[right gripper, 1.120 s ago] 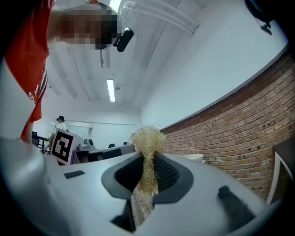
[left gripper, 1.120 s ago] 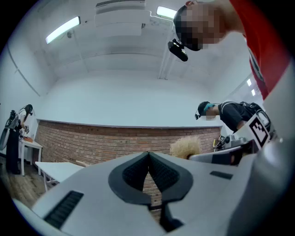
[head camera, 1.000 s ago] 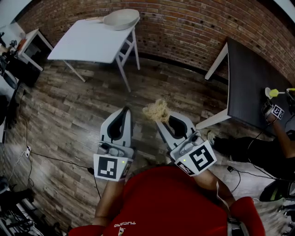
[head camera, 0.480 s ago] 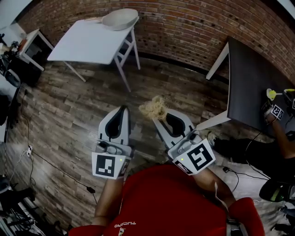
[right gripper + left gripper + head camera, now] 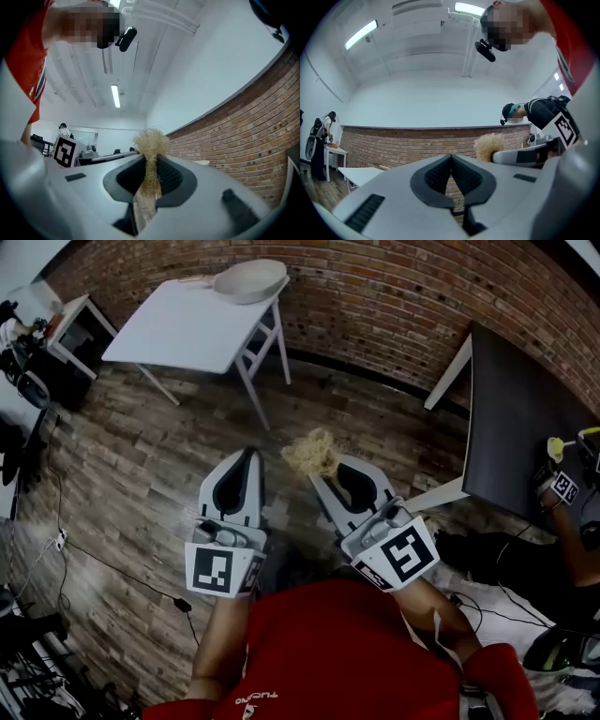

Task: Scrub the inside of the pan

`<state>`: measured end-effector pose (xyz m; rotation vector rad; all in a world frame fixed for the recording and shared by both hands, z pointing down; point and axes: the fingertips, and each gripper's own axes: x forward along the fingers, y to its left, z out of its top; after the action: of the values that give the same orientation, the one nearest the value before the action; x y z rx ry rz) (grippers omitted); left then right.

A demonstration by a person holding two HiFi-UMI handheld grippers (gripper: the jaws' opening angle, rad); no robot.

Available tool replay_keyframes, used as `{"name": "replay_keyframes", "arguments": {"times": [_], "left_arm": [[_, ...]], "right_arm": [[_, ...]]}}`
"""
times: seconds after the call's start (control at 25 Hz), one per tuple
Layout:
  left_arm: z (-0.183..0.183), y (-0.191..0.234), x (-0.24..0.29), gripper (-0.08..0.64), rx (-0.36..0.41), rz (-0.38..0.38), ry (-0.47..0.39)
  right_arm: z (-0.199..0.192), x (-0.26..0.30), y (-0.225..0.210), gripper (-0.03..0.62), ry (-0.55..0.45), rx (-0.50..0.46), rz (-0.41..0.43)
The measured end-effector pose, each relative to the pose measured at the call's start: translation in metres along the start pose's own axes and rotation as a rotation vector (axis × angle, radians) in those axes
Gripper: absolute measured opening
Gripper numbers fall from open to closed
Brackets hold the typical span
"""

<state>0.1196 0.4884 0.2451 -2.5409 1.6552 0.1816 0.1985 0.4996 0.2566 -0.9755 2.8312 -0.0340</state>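
The pan point(image 5: 248, 279) lies well ahead of both jaws, not yet reached. The right gripper point(image 5: 322, 472) clenches a straw scrubber point(image 5: 312, 452); the left gripper point(image 5: 250, 461) is closed on nothing. Next, probably, the scrubber must go into the pan.

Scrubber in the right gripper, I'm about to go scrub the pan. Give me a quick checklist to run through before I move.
1. Scrubber clamped in the right gripper: ok, jaws shut on it, tuft sticking out past the tips.
2. Left gripper free to steady the pan: ok, jaws together, nothing between them.
3. Pan located: ok, on the far corner of the white table.
4. Pan within reach: not ok, both grippers are over the floor, short of the table.
5. Inside of the pan dirty or wet: cannot tell, too far away.
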Motion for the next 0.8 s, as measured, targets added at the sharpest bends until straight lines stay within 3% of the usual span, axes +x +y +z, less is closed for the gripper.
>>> {"name": "replay_keyframes", "arguments": {"times": [0.36, 0.64, 0.8], "left_arm": [[-0.011, 0.040, 0.035, 0.014, -0.001, 0.021, -0.011], [-0.014, 0.103, 0.087, 0.014, 0.029, 0.013, -0.047], [-0.021, 0.150, 0.117, 0.014, 0.015, 0.024, -0.021]], "right_arm": [[-0.003, 0.044, -0.029, 0.075, -0.004, -0.017, 0.007], [-0.010, 0.114, -0.065, 0.075, 0.007, -0.022, -0.007], [-0.014, 0.161, -0.083, 0.075, 0.021, -0.025, -0.017]]}}
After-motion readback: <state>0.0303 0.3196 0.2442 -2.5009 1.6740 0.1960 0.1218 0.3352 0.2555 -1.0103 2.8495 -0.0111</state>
